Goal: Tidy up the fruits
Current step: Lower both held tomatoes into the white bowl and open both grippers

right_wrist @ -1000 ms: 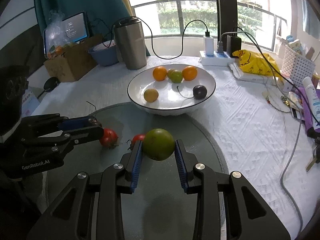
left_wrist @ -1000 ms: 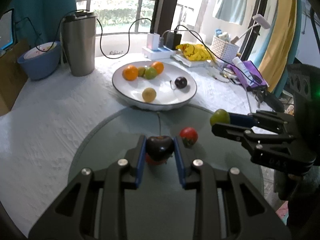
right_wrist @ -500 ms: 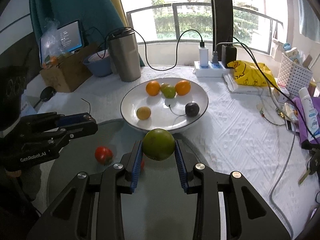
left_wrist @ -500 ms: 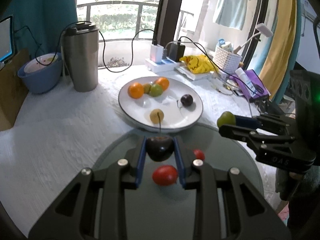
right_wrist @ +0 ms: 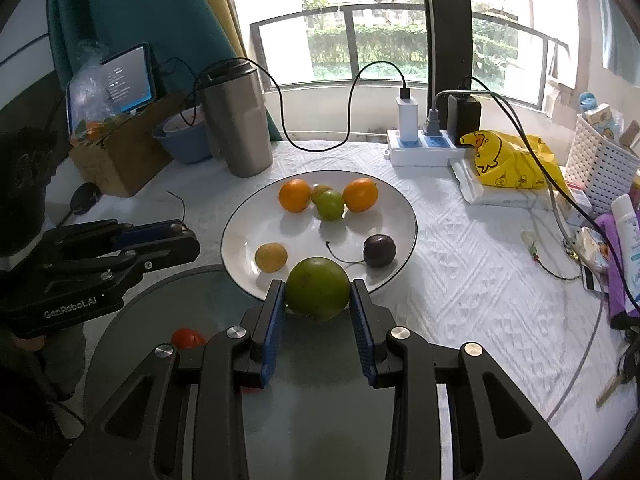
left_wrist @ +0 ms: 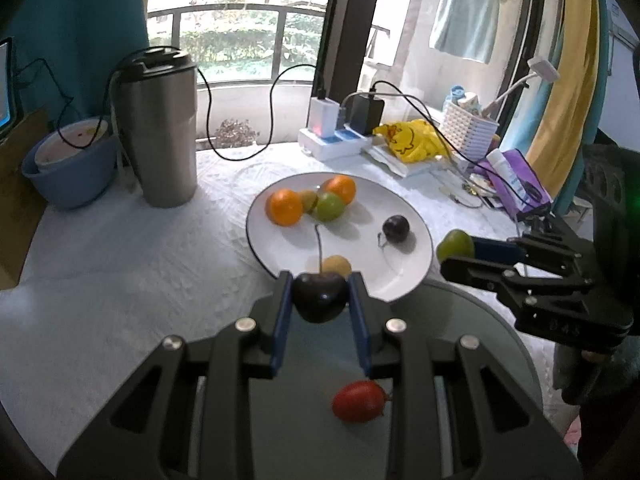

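Two black grippers, left gripper clamping glossy dark cherry, right gripper clamping round green fruit, white plate.

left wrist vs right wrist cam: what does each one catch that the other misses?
Only the left wrist view: the dark cherry clamped in the left gripper, and a towel hanging outside.

Only the right wrist view: the tablet screen lit on the cardboard box, and the full face of the green fruit in the right gripper.

Both: the white plate holding two oranges, a small green fruit, a yellow fruit and a dark cherry, the steel tumbler, the power strip, and a red tomato on the glass.
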`<state>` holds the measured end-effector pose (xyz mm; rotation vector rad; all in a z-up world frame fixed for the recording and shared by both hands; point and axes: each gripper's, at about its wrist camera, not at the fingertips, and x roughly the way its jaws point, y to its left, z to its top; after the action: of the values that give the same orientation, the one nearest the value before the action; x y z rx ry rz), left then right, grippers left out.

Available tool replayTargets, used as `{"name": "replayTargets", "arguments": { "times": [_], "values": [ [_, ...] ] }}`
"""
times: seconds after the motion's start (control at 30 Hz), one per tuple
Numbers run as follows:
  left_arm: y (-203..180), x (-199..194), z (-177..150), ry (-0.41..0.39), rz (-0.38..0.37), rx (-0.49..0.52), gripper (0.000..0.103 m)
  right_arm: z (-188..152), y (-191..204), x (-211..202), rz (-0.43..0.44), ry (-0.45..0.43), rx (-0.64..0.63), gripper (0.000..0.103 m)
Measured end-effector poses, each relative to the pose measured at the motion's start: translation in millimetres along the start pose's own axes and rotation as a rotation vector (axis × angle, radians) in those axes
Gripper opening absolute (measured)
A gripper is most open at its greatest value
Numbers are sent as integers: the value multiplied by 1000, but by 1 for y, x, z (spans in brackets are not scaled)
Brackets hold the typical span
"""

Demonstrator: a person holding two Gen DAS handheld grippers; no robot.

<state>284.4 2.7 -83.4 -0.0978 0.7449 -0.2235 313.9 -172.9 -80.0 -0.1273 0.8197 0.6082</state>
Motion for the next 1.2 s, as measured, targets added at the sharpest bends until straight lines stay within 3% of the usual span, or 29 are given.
{"name": "replayTargets", "arguments": {
  "times": [0.47, 1.2],
  "values": [
    [14, 40, 19, 19, 6, -1, 28, 14, -9, 36, 15, 31, 1, 35],
    [25, 82, 33, 58, 25, -36, 29, 37, -43, 73, -55, -29, 70, 35]
  ]
}}
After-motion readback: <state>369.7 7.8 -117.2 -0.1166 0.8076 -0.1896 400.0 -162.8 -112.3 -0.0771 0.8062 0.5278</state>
